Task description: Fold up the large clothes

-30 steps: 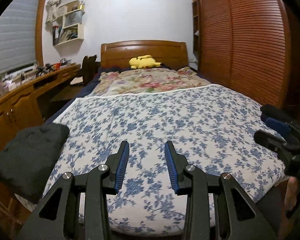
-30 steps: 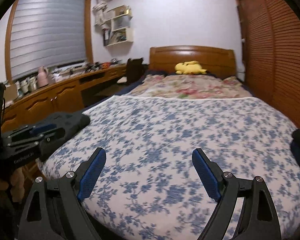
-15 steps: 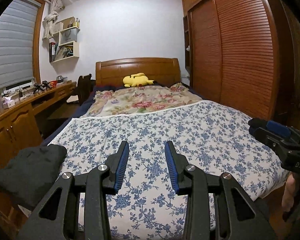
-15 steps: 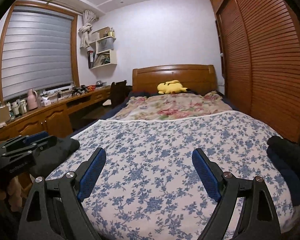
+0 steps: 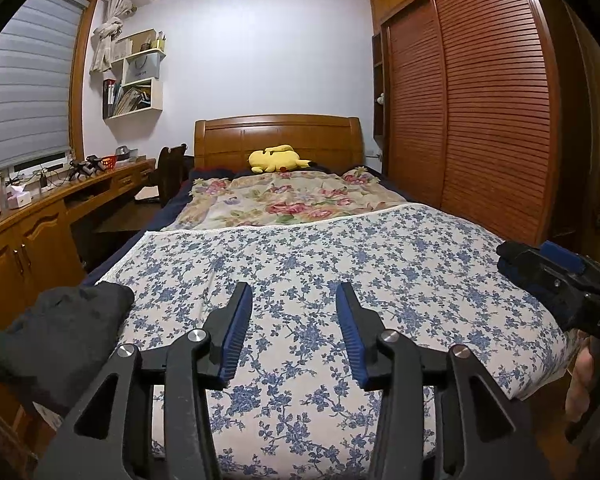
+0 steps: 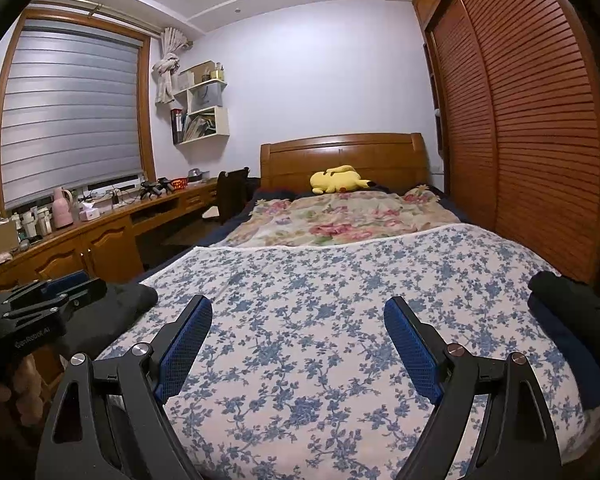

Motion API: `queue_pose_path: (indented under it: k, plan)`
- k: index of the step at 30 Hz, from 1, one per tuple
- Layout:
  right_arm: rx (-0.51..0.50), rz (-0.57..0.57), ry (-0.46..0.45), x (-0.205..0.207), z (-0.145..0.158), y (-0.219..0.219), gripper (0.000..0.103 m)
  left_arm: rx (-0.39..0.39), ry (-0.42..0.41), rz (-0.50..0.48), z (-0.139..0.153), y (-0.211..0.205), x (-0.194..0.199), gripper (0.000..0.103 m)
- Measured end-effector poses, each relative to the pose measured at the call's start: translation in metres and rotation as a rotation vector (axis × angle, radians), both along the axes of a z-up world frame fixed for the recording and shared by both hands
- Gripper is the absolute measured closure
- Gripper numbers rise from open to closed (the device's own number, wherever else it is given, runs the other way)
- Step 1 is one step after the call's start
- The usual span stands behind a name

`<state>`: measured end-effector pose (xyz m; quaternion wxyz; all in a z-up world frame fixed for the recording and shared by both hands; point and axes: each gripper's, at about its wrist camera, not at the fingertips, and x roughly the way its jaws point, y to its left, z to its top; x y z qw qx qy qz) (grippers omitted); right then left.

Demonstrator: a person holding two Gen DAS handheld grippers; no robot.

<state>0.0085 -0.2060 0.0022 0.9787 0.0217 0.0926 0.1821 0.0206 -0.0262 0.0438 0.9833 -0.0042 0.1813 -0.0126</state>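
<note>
Above a bed's blue-flowered cover, the left gripper, jaws just widening, and wide-spread right gripper hold nothing; dark clothes lie at its left corner, apparently folded ones right.

I stood at the foot of a bed in a home bedroom — the wooden headboard, a yellow plush toy by the pillows and a floral quilt said as much. A louvred wooden wardrobe filled the wall on one side. Along the other ran a built-in worktop under a window with a lowered blind — white wall shelves held books and boxes.
</note>
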Motion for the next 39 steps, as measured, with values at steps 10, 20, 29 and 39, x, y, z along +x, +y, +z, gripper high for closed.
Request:
queue_pose_path:
  k: [10,20,29,39]
  plan:
    - [-0.011,0.006,0.001,0.006,-0.002,-0.003,0.014,-0.002,0.002,0.002,-0.001,0.002,-0.001,0.057]
    - [-0.022,0.013,0.001,0.009,-0.002,-0.006,0.014,-0.002,0.001,0.0,-0.001,0.002,0.0,0.056]
    - [-0.029,0.017,0.004,0.016,-0.003,-0.013,0.014,0.0,0.0,0.004,-0.002,0.005,-0.001,0.056]
    - [-0.035,0.026,0.0,0.016,0.001,-0.017,0.014,-0.002,-0.002,0.001,-0.003,0.008,-0.002,0.055]
